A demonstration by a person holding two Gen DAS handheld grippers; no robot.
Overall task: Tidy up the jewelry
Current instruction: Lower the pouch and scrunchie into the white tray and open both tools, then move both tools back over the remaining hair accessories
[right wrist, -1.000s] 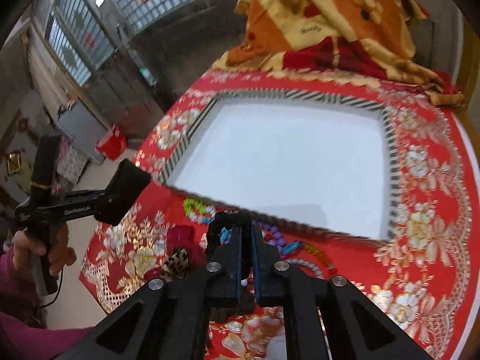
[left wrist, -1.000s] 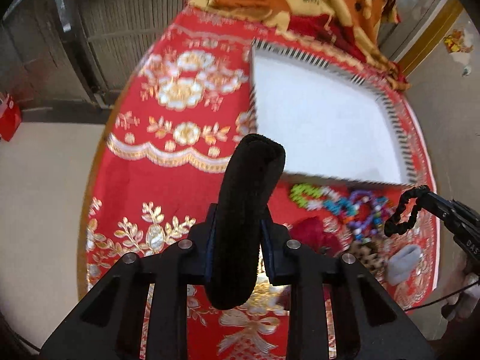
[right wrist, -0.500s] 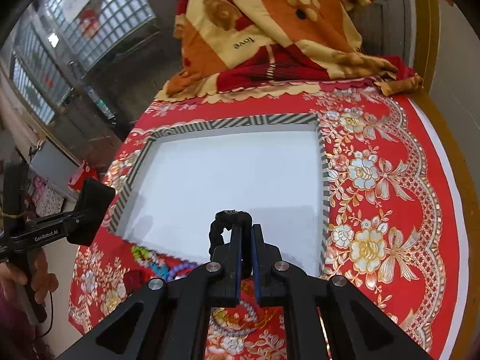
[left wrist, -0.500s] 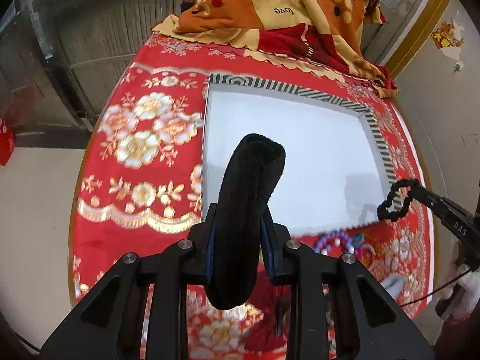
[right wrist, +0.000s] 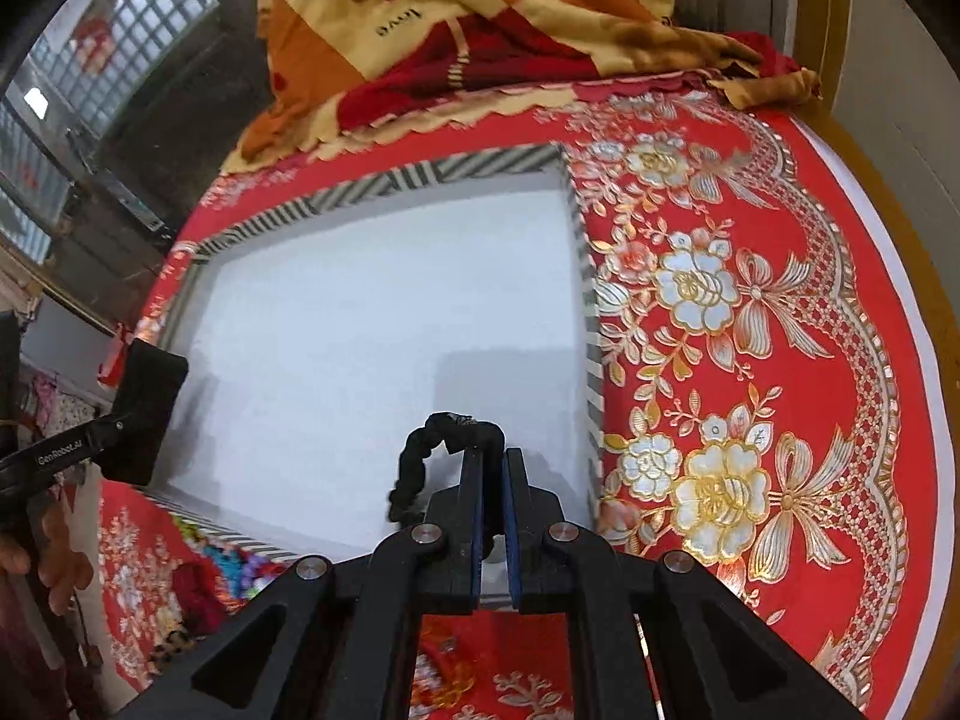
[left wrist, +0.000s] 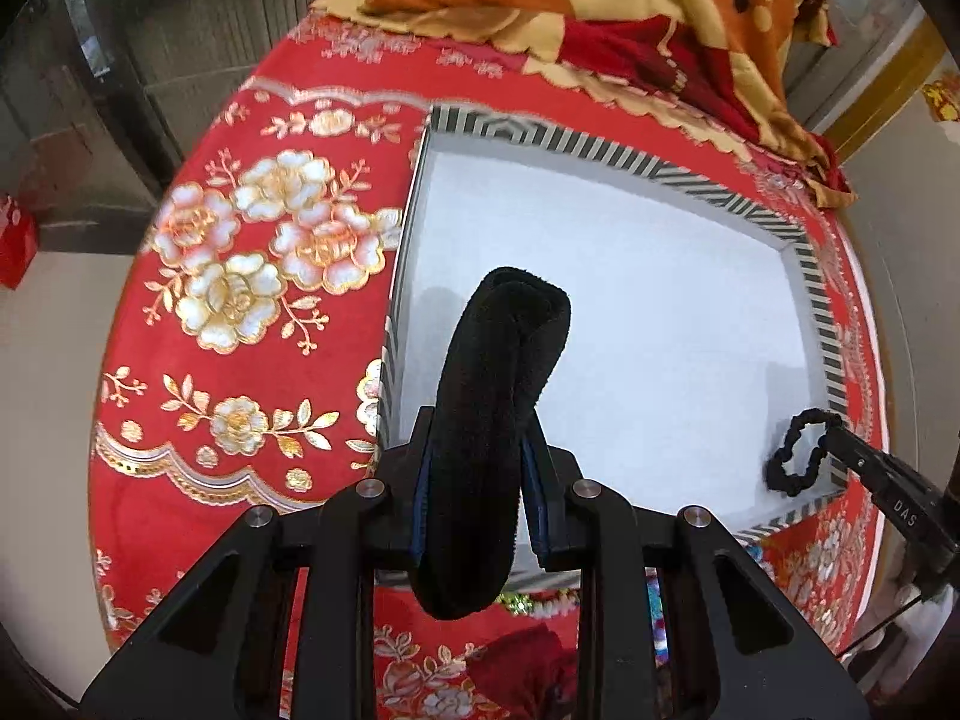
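Observation:
A white tray (left wrist: 660, 312) with a black-and-white striped rim lies on the red tablecloth; I see its floor (right wrist: 360, 330) in the right wrist view too. My left gripper (left wrist: 477, 441) is shut on a thick black plush band (left wrist: 498, 396), held over the tray's near left part. My right gripper (right wrist: 492, 462) is shut on a thin black scrunchie (right wrist: 420, 456), which hangs over the tray's near right corner. From the left wrist view that scrunchie (left wrist: 792, 450) dangles just inside the striped rim. The plush band (right wrist: 147, 414) shows at the left of the right wrist view.
A pile of colourful bead jewelry (right wrist: 234, 561) and red fabric lies on the cloth before the tray's near rim, partly hidden by the grippers. An orange and yellow blanket (left wrist: 630, 6) is heaped behind the tray. The flowered red cloth (right wrist: 720, 360) spreads right of the tray. A hand (right wrist: 36, 546) holds the left gripper.
Both grippers have travelled forward from above the jewelry pile to above the white tray, each still holding its black item. The right gripper has also rolled and sunk.

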